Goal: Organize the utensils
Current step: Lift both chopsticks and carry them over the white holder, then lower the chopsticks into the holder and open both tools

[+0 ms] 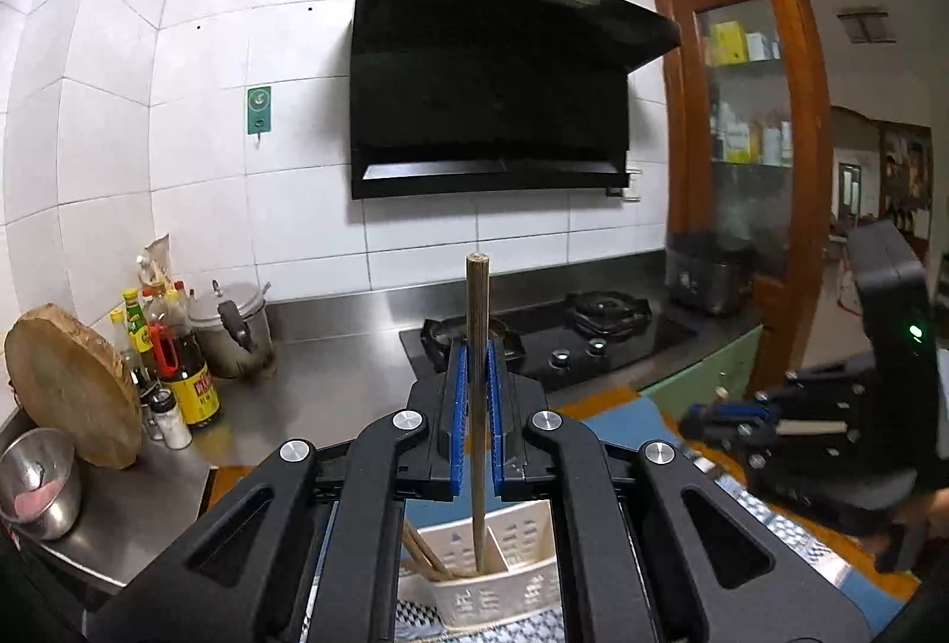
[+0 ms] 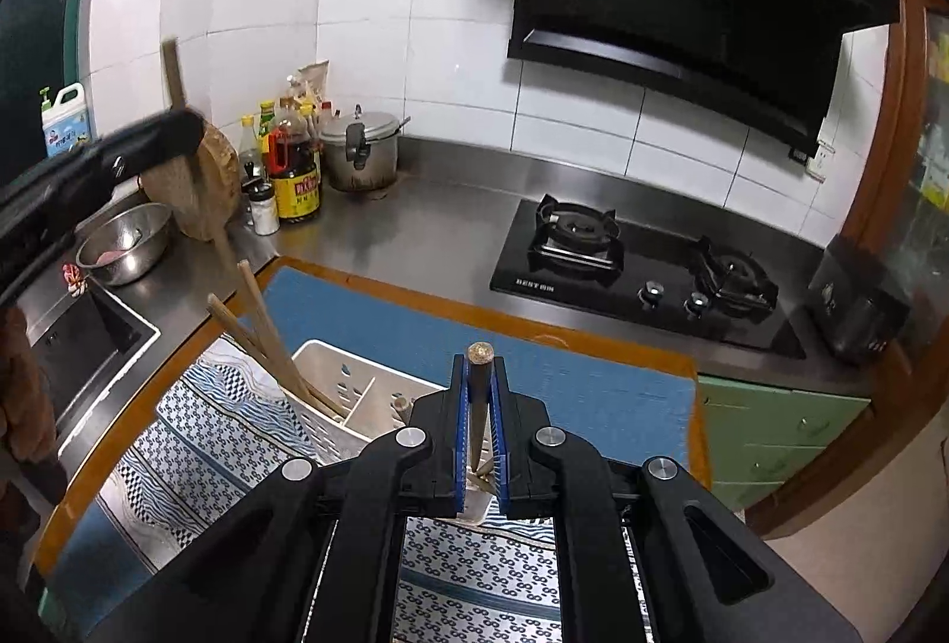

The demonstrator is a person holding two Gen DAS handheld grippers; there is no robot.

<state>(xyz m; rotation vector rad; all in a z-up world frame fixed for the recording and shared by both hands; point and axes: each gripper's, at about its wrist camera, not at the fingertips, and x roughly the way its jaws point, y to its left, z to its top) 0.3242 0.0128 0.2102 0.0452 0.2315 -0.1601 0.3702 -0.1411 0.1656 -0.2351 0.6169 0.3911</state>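
My left gripper is shut on a wooden chopstick, held upright with its lower end inside the white slotted utensil holder. Two more chopsticks lean in the holder. My right gripper is shut on another wooden chopstick, upright just right of the holder. In the right wrist view the left gripper shows blurred at the left, holding its chopstick above the leaning chopsticks. The right gripper body shows at the right of the left wrist view.
The holder stands on a patterned cloth over a blue mat on a wooden board. Behind are a steel counter, gas hob, sauce bottles, pressure cooker, round chopping board, steel bowl and sink.
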